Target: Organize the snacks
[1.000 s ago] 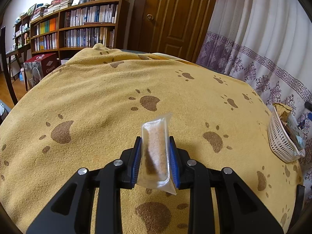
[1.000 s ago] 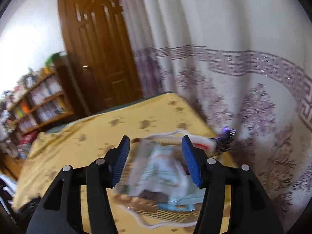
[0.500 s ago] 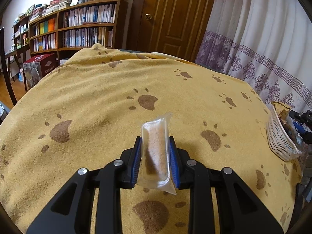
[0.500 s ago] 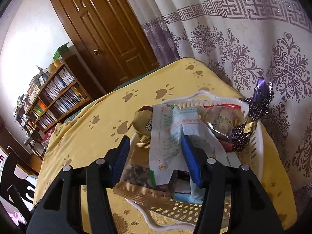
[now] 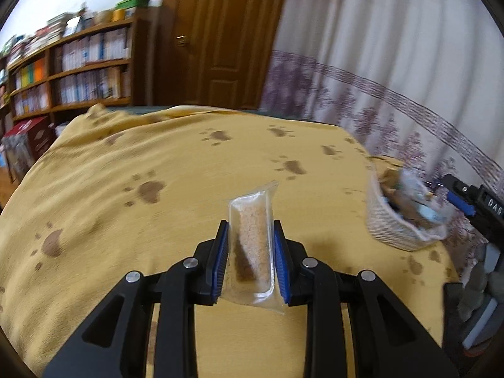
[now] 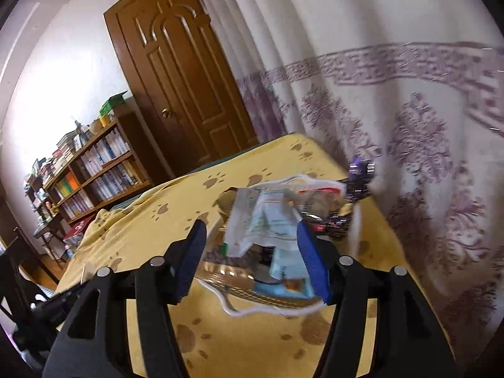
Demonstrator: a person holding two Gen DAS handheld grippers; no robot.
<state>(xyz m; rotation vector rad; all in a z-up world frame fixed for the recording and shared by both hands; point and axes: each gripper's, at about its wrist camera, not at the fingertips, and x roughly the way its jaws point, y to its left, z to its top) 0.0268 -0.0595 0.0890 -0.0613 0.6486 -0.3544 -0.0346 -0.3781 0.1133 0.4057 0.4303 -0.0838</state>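
Note:
My left gripper [image 5: 250, 249] is shut on a clear snack packet [image 5: 252, 239] of pale brown crumbs and holds it upright above the yellow paw-print cloth [image 5: 157, 170]. A white basket [image 5: 397, 233] full of snack packets stands to the right, near the table's edge. In the right wrist view the same basket [image 6: 267, 308] lies just past my right gripper [image 6: 252, 252], which is open and empty above its near rim. A white and green packet [image 6: 261, 220] lies on top, and a purple wrapper [image 6: 359, 176] sticks up at the far side.
A patterned curtain [image 5: 378, 78] hangs close behind the basket. A brown door [image 5: 220, 31] and a bookshelf [image 5: 72, 69] stand beyond the table. The right gripper's body [image 5: 472, 204] shows at the right edge of the left wrist view.
My left gripper has swung right with the packet, so the basket now sits closer and more central. My right gripper has pulled back and tilted up from the basket, still open.

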